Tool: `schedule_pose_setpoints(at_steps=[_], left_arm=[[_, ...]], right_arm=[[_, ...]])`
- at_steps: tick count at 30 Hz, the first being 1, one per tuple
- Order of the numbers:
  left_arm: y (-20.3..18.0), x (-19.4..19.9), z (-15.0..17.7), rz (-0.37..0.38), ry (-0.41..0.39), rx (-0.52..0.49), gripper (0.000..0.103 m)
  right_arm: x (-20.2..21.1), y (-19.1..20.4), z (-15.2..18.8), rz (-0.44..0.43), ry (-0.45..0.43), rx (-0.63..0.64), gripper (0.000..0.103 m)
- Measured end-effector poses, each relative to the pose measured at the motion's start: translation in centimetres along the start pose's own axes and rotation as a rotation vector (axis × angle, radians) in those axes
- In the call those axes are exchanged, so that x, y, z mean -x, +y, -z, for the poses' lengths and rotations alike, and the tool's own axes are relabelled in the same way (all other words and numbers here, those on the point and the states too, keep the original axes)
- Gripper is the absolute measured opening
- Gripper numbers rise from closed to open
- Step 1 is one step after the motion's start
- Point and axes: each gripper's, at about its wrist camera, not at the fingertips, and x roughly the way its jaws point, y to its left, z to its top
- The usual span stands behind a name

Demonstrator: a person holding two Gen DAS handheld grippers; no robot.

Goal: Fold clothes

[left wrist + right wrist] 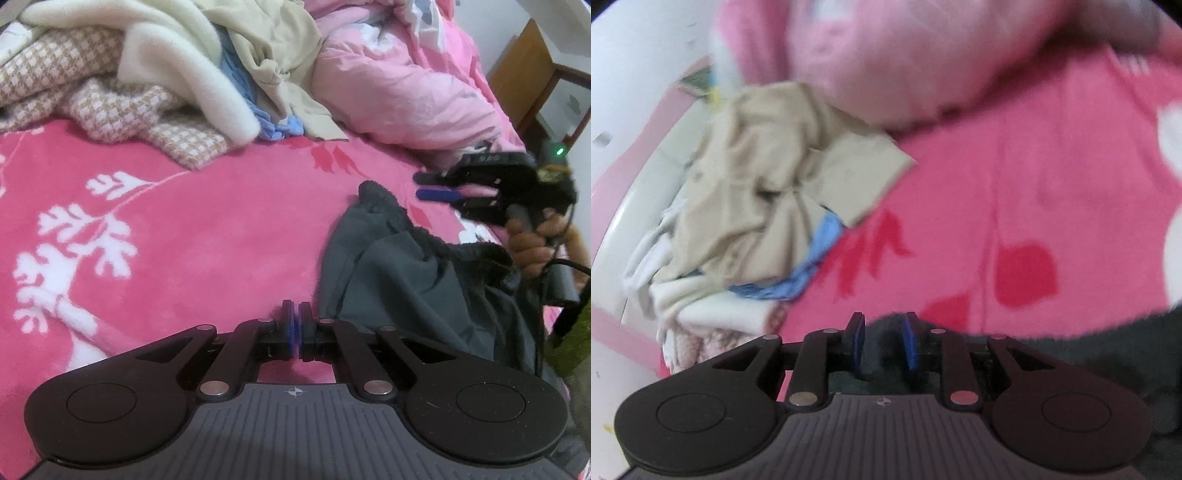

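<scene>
A dark grey garment (406, 280) lies crumpled on the pink flowered blanket (184, 229), its fleecy hem turned up. My left gripper (295, 314) is shut with nothing between its pads, hovering at the garment's left edge. A hand holds my right gripper (424, 186) just beyond the garment's far corner, and its blue pads stand apart with nothing between them. In the right wrist view, which is blurred, the right gripper (883, 326) is open over the dark grey garment (1108, 354), and the fabric shows behind the gap.
A heap of clothes lies at the back: cream fleece (177, 55), a beige garment (273, 55), a blue one (273, 125) and a checked knit (110, 107). A pink duvet (399, 85) is bunched at the far right. A wooden bedside cabinet (517, 74) stands past the bed.
</scene>
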Motion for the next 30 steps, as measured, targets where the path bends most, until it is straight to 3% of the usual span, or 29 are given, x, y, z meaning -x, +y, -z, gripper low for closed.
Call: schedule_pose_setpoints(at_steps=[2, 4, 6, 9, 11, 12, 15, 18, 20, 22, 28, 30], left_arm=[[0.0, -0.1, 0.1, 0.002, 0.001, 0.005, 0.000], [0.1, -0.2, 0.1, 0.003, 0.001, 0.011, 0.000], [-0.1, -0.2, 0.1, 0.004, 0.003, 0.003, 0.000], [-0.2, -0.1, 0.1, 0.006, 0.006, -0.008, 0.002], [-0.3, 0.1, 0.0, 0.015, 0.004, -0.015, 0.004], [-0.3, 0.2, 0.0, 0.024, 0.001, -0.018, 0.004], [-0.4, 0.9, -0.3, 0.057, -0.012, -0.030, 0.013], [-0.7, 1.6, -1.1, 0.099, -0.021, -0.052, 0.037], [-1.5, 1.3, -1.9, 0.129, -0.013, -0.086, 0.063], [-2.5, 0.3, -2.7, 0.148, -0.021, -0.111, 0.071], [-3.9, -4.8, -4.8, 0.136, 0.065, -0.116, 0.068], [-3.7, -6.1, -5.1, 0.146, 0.109, -0.079, 0.039]], right_arm=[[-0.8, 2.6, -0.2, 0.026, 0.031, 0.098, 0.028], [-2.2, 5.2, -0.2, 0.064, 0.071, 0.202, 0.040], [-4.7, 7.1, 0.0, 0.121, 0.135, 0.274, 0.042], [-7.9, 7.9, 0.8, 0.233, 0.221, 0.315, 0.040], [-8.2, 8.0, 1.2, 0.253, 0.223, 0.334, 0.028], [-7.8, 7.8, 1.2, 0.240, 0.212, 0.320, 0.013], [-3.6, 6.0, 0.6, 0.069, 0.080, 0.198, 0.011], [1.3, 2.2, 0.8, -0.154, -0.085, 0.083, 0.011], [2.4, -1.1, 1.5, -0.193, -0.111, -0.019, 0.011], [2.2, -3.1, 2.2, -0.207, -0.105, -0.082, 0.011], [2.1, -3.3, 2.2, -0.335, -0.150, -0.052, 0.011], [2.0, -3.0, 1.9, -0.352, -0.159, -0.027, 0.011]])
